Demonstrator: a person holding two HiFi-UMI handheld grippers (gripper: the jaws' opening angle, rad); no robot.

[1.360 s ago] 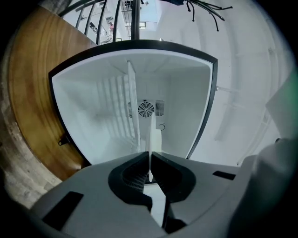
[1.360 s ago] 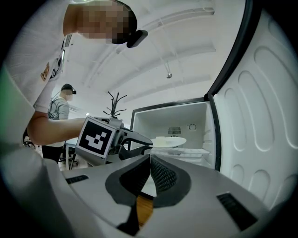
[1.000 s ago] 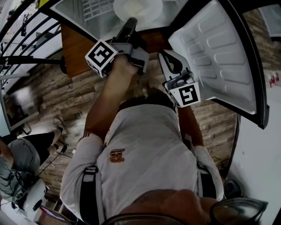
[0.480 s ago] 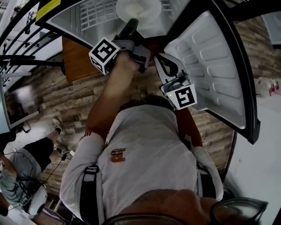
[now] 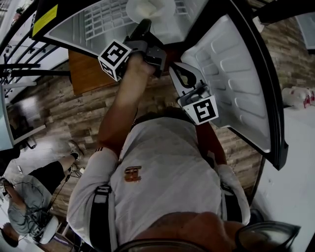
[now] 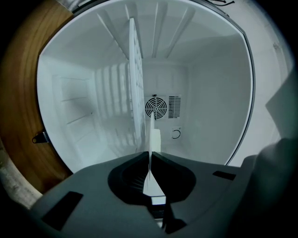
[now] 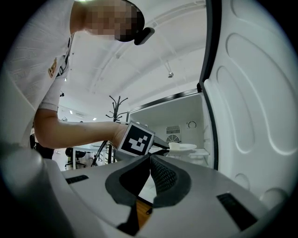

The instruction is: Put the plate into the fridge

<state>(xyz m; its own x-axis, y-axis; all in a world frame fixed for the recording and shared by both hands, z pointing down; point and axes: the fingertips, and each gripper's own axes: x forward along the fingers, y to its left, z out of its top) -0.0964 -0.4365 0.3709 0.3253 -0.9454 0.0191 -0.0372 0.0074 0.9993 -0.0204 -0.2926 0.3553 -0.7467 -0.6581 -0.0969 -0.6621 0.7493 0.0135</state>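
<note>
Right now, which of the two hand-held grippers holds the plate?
The left hand-held gripper, shut on the white plate inside the fridge; the right hand-held gripper is shut on nothing, outside it.

**A:** lol so much white here. plate (image 5: 147, 9), inside of the fridge (image 6: 209, 93), door (image 5: 236, 74) lining, all white. door only has a black edge.

**B:** yeah, left gripper (image 6: 150, 155) is dark grey tho, right gripper (image 7: 150, 158) is light grey with dark pads. cubes (image 5: 114, 58) are black-and-white squares. floor (image 5: 74, 113) is brown wood planks, shirt (image 5: 167, 167) is white with a small orange logo, and there's a yellow label (image 5: 45, 18) on the fridge.
</note>
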